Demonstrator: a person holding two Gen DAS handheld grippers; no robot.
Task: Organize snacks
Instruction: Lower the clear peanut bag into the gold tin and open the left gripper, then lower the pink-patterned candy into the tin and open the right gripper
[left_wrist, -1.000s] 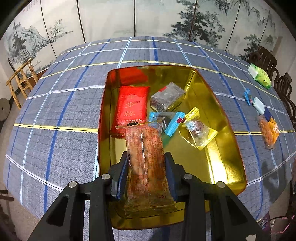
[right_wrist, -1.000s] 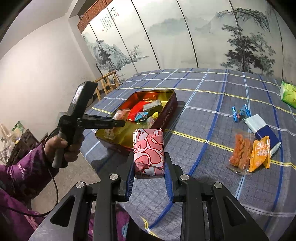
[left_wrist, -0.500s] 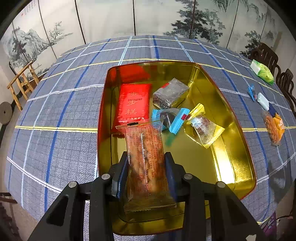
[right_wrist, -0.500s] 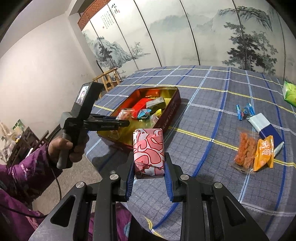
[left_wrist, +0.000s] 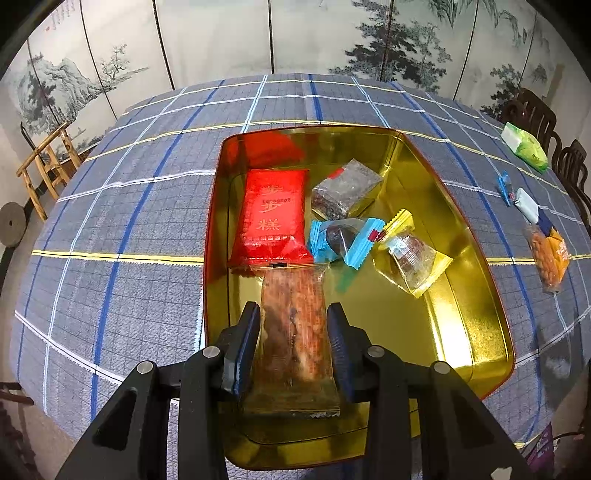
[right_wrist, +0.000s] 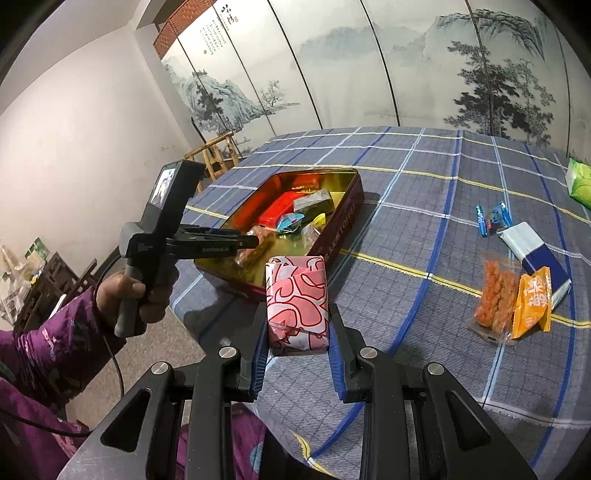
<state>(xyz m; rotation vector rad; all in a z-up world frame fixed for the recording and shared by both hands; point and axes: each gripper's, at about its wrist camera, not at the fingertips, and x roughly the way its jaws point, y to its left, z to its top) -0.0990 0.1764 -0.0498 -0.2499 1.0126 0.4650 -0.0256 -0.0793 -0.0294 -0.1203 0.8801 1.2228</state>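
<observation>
My left gripper (left_wrist: 291, 328) pinches a clear packet (left_wrist: 293, 332) of brown pastry; the packet stands lengthwise between the jaws, its far end sticking out past the tips toward frame centre and its sealed near end at the bottom. It hangs over the near part of the gold tin (left_wrist: 461, 343), its far end touching or overlapping the red pack (left_wrist: 271, 216) at centre. Beside that lie a dark pack (left_wrist: 345, 188), a blue candy (left_wrist: 343, 240) and a yellow candy (left_wrist: 412, 256).

My right gripper (right_wrist: 297, 332) is clamped on a pink-and-white parcel (right_wrist: 297, 301), squarely between the pads, top rising above them. It sits low centre of frame, over the plaid cloth (right_wrist: 424, 229) just short of the tin's near corner. Loose snacks (right_wrist: 513, 299) lie at the right.
</observation>
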